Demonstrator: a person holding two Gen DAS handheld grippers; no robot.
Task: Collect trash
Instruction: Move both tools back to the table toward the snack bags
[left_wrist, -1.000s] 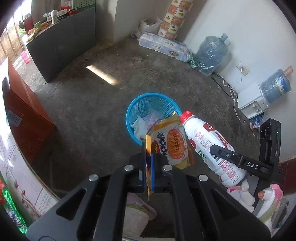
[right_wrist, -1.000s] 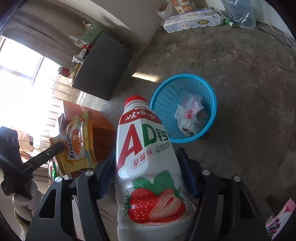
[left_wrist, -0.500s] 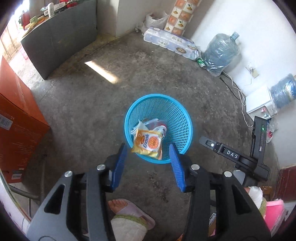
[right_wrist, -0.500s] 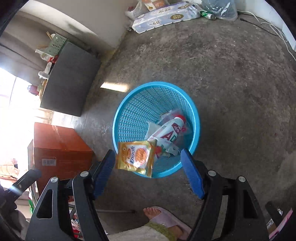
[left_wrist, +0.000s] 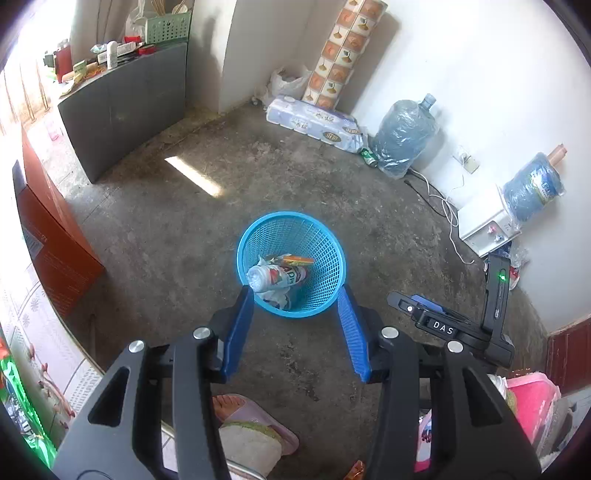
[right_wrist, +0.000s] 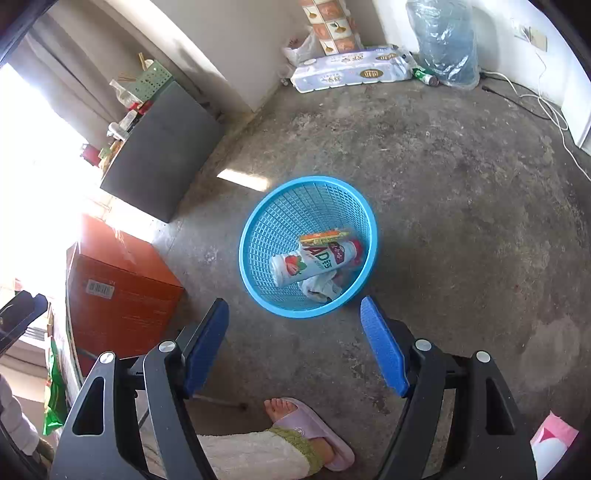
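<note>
A round blue mesh basket (left_wrist: 295, 230) (right_wrist: 295, 206) stands on the concrete floor below both grippers. In it lie a white strawberry drink bottle (left_wrist: 280, 275) (right_wrist: 314, 260) on its side, a yellow snack packet (left_wrist: 295, 260) (right_wrist: 323, 235) beside it, and crumpled white paper (left_wrist: 275, 295) (right_wrist: 319, 288). My left gripper (left_wrist: 294, 295) hangs above the basket's near rim, open, with nothing between its blue pads. My right gripper (right_wrist: 294, 306) hovers over the same near rim, open wide and empty too.
An orange carton (left_wrist: 55, 236) (right_wrist: 122, 291) stands to the left, a dark grey cabinet (left_wrist: 122, 107) behind it. Along the far wall are a toilet-paper pack (left_wrist: 314, 122), a water jug (left_wrist: 404, 136) and a white appliance with cables (left_wrist: 484, 225). A person's slippered foot (right_wrist: 306, 424) is just below the grippers.
A second ago the left gripper was shut on the snack packet and the right held the bottle. Both opened, the two items dropped into the basket, and both grippers drew back upward.
</note>
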